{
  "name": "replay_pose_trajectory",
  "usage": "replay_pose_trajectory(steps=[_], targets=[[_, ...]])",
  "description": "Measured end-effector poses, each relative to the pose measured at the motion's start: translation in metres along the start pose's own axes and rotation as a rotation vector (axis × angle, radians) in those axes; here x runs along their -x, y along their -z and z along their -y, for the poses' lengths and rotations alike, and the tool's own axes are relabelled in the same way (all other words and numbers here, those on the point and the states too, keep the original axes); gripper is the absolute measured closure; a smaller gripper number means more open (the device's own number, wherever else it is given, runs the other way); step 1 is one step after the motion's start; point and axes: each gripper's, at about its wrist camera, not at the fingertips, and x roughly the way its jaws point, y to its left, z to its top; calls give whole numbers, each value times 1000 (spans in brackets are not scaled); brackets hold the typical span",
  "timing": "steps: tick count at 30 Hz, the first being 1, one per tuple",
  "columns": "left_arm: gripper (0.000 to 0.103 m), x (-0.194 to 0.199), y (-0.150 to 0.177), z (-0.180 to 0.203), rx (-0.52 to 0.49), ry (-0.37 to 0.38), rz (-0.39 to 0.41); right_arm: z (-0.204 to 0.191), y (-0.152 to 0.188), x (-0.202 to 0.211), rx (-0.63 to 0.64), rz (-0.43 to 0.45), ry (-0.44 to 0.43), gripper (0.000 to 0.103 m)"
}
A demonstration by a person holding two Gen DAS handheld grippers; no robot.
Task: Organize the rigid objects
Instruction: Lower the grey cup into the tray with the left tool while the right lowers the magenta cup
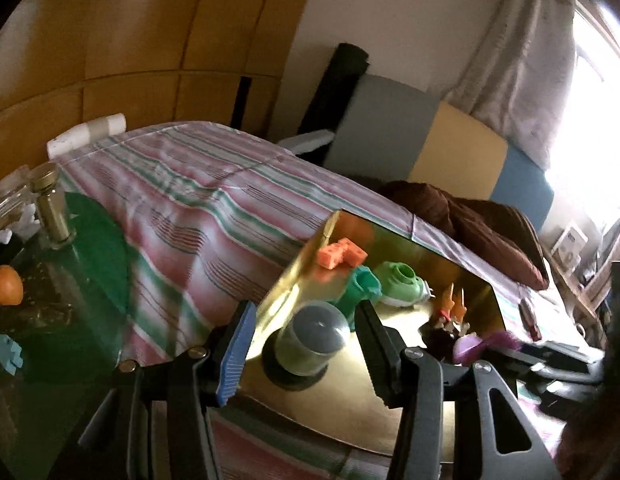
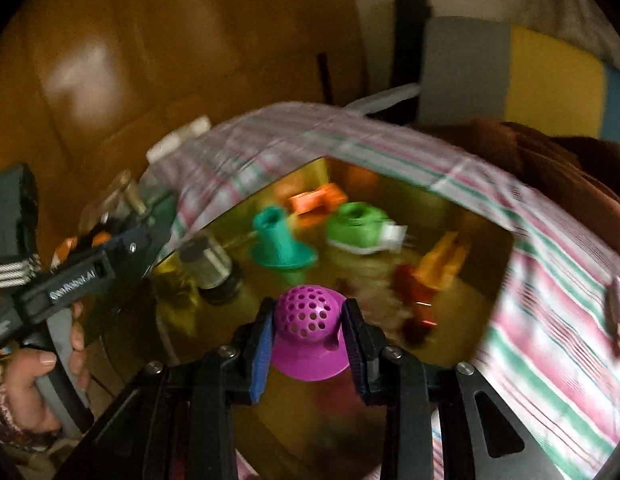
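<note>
A gold mirrored tray [image 2: 462, 320] is seen lying on a striped cloth [image 2: 550, 320], and most of the small rigid pieces are already gathered on it. Toward twelve o'clock on the tray an orange block piece [image 2: 316, 200] is placed; just below it a teal funnel-shaped piece [image 2: 280, 240] and a light green piece [image 2: 356, 226] are set side by side. At about three o'clock an orange and red figure [image 2: 430, 276] is found, too blurred to be named further. At nine o'clock a clear-domed jar [image 1: 312, 340] is stood on its dark base.

The right gripper [image 2: 308, 326] is closed onto a purple perforated dome [image 2: 308, 314], held by its sides low over the tray's six o'clock edge; whether the dome's flange touches the tray cannot be told. The left gripper [image 1: 302, 344] is spread wide with nothing clasped, its fingers to either side of the jar and apart from it.

Work is judged well advanced. Still outside the tray, on a green glass surface [image 1: 94, 248] toward nine o'clock, an orange ball [image 1: 6, 285], a brass-capped bottle [image 1: 52, 206] and a blue puzzle piece [image 1: 6, 350] are left.
</note>
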Motion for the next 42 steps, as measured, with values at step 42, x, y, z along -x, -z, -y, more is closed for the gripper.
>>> replay_pose_trajectory(steps=[42], targets=[[51, -6, 15, 16, -41, 20, -72, -19, -2, -35, -14, -80, 110, 58]])
